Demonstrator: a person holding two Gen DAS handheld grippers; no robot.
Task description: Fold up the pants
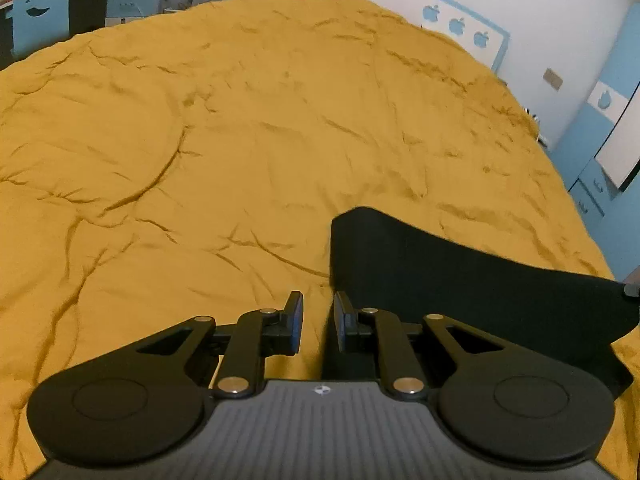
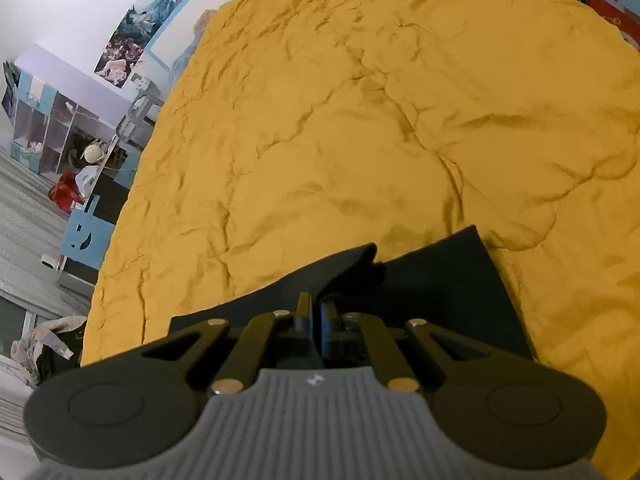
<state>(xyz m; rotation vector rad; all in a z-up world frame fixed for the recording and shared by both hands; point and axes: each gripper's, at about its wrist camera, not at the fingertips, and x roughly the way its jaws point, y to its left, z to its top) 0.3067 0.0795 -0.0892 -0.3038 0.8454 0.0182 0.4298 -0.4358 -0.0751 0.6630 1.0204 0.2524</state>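
Observation:
Black pants [image 1: 460, 280] lie on a mustard-yellow bed cover [image 1: 240, 140]. In the left wrist view they spread to the right of my left gripper [image 1: 318, 312], whose jaws stand a little apart with yellow cover showing between them; its right finger [image 1: 342, 316] is at the pants' left edge. In the right wrist view my right gripper [image 2: 316, 314] is shut on a raised fold of the pants [image 2: 440, 280], and the cloth bunches up just ahead of the fingers. The part of the pants under both grippers is hidden.
The wrinkled yellow cover [image 2: 360, 120] fills most of both views. Blue-and-white furniture [image 1: 40, 20] and a wall with apple shapes [image 1: 456, 26] stand beyond the bed. Shelves [image 2: 60, 128], a red bag [image 2: 64, 192] and a clothes pile [image 2: 48, 344] lie left of the bed's edge.

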